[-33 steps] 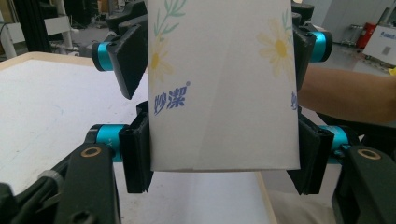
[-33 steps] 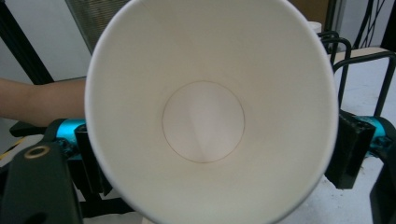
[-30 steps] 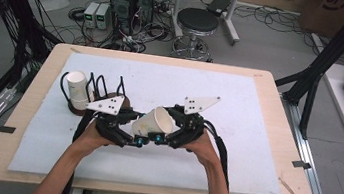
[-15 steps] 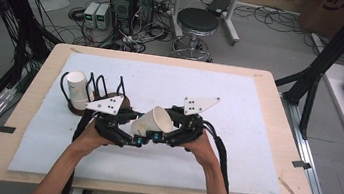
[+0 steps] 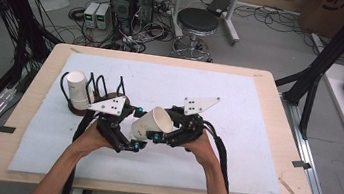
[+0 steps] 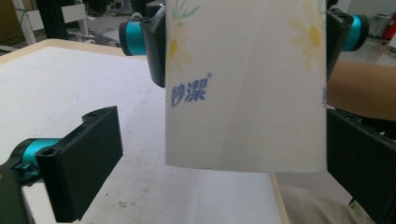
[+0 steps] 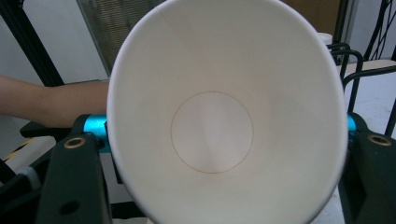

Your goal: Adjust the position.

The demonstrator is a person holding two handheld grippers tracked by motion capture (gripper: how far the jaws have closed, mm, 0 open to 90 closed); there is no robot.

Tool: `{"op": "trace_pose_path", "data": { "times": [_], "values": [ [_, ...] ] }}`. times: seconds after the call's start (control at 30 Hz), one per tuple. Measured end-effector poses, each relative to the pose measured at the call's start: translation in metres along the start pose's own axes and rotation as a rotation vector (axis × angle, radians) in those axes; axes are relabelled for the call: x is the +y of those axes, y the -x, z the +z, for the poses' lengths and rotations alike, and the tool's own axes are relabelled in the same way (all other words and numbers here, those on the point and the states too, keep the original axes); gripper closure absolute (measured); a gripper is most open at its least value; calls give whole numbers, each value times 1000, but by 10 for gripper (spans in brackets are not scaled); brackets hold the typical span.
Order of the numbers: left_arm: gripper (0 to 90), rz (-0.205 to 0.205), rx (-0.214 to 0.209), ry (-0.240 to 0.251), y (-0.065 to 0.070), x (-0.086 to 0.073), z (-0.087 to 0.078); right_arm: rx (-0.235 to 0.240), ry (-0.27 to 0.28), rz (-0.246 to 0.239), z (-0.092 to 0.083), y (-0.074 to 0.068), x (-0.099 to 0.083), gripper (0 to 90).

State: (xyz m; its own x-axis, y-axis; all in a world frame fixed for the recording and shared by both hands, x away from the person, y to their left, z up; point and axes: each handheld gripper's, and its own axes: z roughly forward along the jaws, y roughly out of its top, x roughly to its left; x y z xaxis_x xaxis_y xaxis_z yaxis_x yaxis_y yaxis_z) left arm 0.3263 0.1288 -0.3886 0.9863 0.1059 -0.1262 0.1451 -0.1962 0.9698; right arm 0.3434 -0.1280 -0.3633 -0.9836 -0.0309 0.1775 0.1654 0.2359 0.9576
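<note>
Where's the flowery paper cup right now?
In the high view the cup is mid-table, held sideways above the white mat by the right tool, beside the opened left tool.

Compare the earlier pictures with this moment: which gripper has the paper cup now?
The left gripper has just opened its jaws and let go of the paper cup, its pads standing apart from the cup wall. The right gripper closed on the cup and holds it. Both hands, the second cup on its rack and the table stayed put.

cup (image 5: 152, 123) between both grippers — second cup (image 5: 77, 86) probably behind-left
</note>
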Motion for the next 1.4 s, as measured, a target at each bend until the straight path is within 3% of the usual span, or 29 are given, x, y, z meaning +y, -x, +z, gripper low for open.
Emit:
{"op": "trace_pose_path", "data": {
  "times": [0.23,0.4,0.43,0.47,0.57,0.7,0.8,1.03,1.1,1.17,1.2,1.23,1.27,1.4],
  "values": [
    [21,13,30,-11,2,0,-1,-9,5,-2,-2,0,1,306],
    [21,16,198,-19,10,-12,-15,-55,-25,14,-7,0,1,305],
    [22,16,198,-19,10,-12,-15,-55,-25,14,-7,0,1,305],
    [22,12,240,-17,12,-19,-23,-73,-36,16,-9,1,2,305],
    [22,-3,261,-8,13,-26,-31,-92,-52,20,-11,1,2,305],
    [22,-41,328,10,15,-42,-50,-120,-63,32,-14,2,2,305],
    [22,-60,345,16,16,-47,-55,-135,-69,40,-15,3,2,304],
    [22,-100,421,28,17,-61,-70,-205,-159,59,-16,4,4,304],
    [21,-109,464,22,17,-64,-74,-240,-205,64,-15,5,5,305],
    [22,-125,491,18,17,-67,-77,-247,-216,64,-15,6,5,304],
    [22,-121,524,18,17,-70,-79,-279,-241,72,-14,7,6,305],
    [22,-121,524,18,17,-70,-79,-279,-241,72,-14,7,6,305],
    [22,-126,531,19,17,-71,-80,-318,-287,75,-13,8,7,305],
    [21,-126,598,14,18,-75,-82,-358,-325,84,-11,10,12,305]
  ]
}}
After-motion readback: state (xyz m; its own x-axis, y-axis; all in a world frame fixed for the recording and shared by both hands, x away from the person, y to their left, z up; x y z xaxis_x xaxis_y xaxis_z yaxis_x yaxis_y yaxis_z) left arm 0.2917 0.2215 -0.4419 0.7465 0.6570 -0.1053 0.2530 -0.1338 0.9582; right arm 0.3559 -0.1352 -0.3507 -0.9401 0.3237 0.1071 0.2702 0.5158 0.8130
